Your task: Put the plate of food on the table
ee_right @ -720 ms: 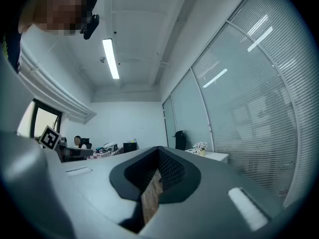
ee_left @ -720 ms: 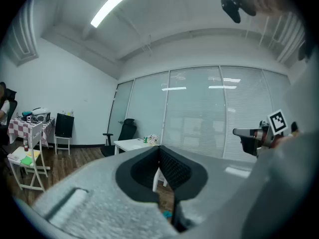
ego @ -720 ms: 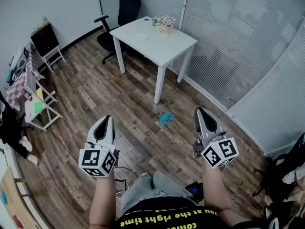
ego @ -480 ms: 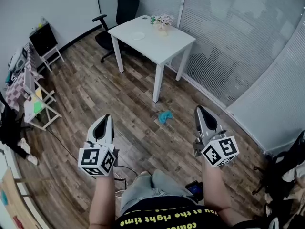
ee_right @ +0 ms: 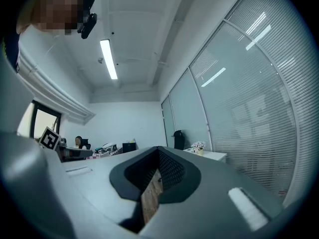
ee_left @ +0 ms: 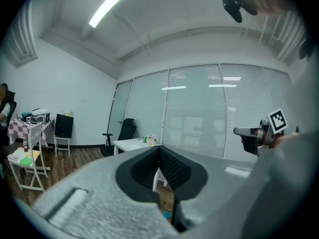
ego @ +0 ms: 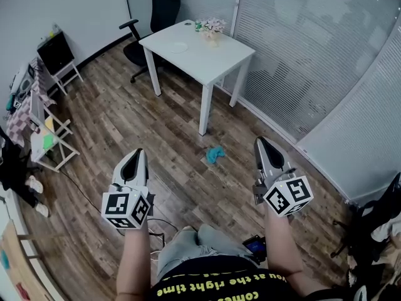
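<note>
Far ahead stands a white table (ego: 213, 58) with a small white plate (ego: 180, 46) on its top; what lies on the plate is too small to tell. A vase of flowers (ego: 213, 29) stands at the table's far edge. My left gripper (ego: 139, 153) and my right gripper (ego: 260, 142) are held level over the wooden floor, well short of the table, both shut with nothing between the jaws. The left gripper view has the table (ee_left: 130, 143) small in the distance beyond the shut tips (ee_left: 159, 148). Past the closed tips (ee_right: 158, 149), the right gripper view shows the flowers (ee_right: 199, 146).
A black office chair (ego: 156, 11) stands behind the table. A blue cloth (ego: 216, 154) lies on the floor between me and the table. White racks (ego: 50, 137) and a black box on a stand (ego: 55, 52) line the left wall. Glass walls with blinds (ego: 301, 55) run along the right.
The table and floor have drifted slightly up and left in the head view. Both grippers stay shut and empty, a little lower in the picture.
</note>
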The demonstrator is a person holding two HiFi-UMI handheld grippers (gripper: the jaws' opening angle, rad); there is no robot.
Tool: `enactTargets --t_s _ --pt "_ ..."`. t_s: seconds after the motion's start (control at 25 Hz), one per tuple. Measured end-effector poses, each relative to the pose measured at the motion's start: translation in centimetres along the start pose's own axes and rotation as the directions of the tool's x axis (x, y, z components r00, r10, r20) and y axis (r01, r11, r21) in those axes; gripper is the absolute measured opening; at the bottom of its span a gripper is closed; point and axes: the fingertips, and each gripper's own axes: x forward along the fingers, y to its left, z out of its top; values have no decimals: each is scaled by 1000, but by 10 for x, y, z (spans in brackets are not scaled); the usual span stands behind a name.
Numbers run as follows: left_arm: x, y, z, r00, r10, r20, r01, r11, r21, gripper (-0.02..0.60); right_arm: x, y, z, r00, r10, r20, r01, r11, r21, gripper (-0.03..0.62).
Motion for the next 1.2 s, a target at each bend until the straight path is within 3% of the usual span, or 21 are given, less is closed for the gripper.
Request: enactTargets --t_s 0.68,1.2 --pt "39 -6 0 999 41 10 -41 999 15 0 45 -34 -9 998 55 11 -56 998 40 4" --pt "111 34 2 999 31 19 -31 1000 1 0 117 -51 -13 998 58 5 -58 998 25 5"
